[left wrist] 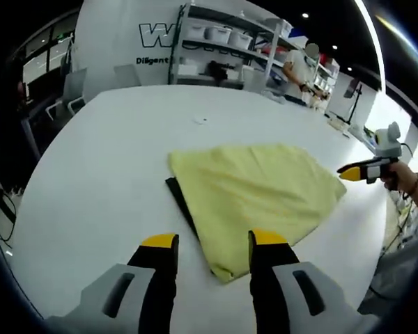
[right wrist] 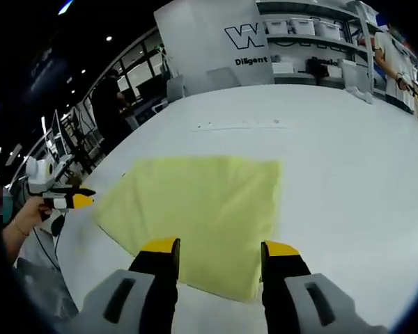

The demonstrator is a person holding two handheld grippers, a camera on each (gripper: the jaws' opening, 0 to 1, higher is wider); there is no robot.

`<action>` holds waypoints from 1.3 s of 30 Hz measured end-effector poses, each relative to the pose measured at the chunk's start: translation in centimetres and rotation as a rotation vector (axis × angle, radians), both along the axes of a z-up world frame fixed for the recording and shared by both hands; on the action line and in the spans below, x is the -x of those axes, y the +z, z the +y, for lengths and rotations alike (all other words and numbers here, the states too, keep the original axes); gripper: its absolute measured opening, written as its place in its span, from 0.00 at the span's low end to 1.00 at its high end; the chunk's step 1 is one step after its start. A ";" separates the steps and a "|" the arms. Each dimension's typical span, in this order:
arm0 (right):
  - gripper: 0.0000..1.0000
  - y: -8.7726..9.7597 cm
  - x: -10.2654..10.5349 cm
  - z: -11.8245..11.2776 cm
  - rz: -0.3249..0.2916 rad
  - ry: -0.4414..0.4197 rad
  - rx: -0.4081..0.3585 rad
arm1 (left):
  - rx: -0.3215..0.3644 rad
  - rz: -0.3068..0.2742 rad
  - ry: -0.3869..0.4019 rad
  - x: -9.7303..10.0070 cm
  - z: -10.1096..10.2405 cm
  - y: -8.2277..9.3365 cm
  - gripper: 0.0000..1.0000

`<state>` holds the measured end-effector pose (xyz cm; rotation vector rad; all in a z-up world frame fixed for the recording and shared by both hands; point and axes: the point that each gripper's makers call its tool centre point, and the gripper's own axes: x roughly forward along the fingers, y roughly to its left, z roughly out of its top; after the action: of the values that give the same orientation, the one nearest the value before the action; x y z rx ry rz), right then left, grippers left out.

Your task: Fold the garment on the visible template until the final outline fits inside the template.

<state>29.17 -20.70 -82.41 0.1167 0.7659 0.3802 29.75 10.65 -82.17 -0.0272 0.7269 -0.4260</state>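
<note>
Pale yellow cloth garment (left wrist: 254, 195) folded compact, frame centre; dark flat template (left wrist: 182, 207) edge peeks lower left. Left gripper (left wrist: 213, 242), right gripper (right wrist: 221, 247): jaws apart, empty. Likely near finished.

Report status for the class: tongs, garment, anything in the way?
Left tongs open, right tongs open, both empty above the table. Yellow garment folded flat, black template edge peeking out beside it. Nothing in the way.

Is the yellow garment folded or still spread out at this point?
Folded: the yellow garment lies as a compact flat four-sided shape with straight edges, no sleeves showing. A dark template edge peeks out beside it.
</note>
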 end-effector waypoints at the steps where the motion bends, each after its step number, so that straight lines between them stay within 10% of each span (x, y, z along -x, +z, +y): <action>1: 0.42 0.0 0.2 -0.1 -0.008 0.001 0.012 | -0.004 0.003 -0.001 0.3 0.1 -0.1 0.38; 26: 0.22 -2.8 2.9 -1.8 0.021 -0.003 0.060 | -0.048 0.075 -0.133 3.3 -0.7 -3.4 0.10; 39: 0.00 -3.1 2.4 -3.2 0.024 -0.001 0.100 | -0.170 -0.008 -0.330 3.5 -0.3 -3.2 0.02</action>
<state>26.78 -23.92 -85.55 0.0276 0.8069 0.3394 26.21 10.32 -85.34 0.2576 0.7601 -0.6763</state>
